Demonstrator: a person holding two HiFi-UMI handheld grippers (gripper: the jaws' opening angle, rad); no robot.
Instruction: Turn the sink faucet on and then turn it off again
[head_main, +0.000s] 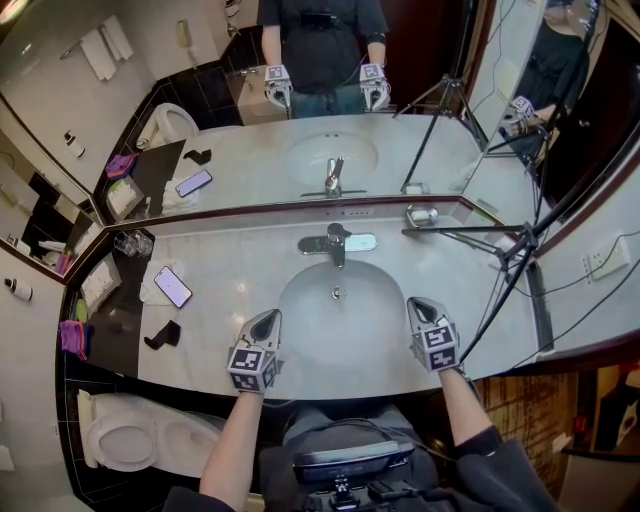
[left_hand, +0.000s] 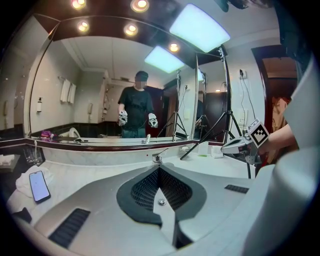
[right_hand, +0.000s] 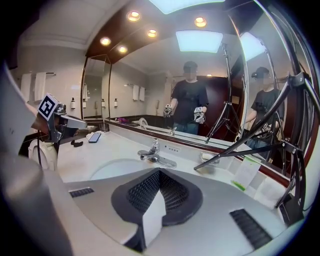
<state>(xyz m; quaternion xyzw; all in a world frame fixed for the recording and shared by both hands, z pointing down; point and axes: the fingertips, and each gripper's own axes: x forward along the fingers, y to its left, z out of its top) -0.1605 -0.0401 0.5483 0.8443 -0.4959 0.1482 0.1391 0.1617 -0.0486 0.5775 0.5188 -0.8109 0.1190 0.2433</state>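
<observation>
At the far rim of the oval sink (head_main: 300, 322) stands the chrome faucet (head_main: 337, 243), a single-lever tap on a wide base plate, its spout reaching over the bowl. Near the front edge, the left gripper (head_main: 269, 317) and right gripper (head_main: 418, 305) flank the bowl, each with jaws closed on nothing.

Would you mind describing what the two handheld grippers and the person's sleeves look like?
Both the left gripper and the right gripper have pale grey, teardrop-shaped shells with dark mesh-textured pads inside. Each carries a cube covered in black-and-white square markers. A dark sleeve shows on the person's right arm.
</observation>
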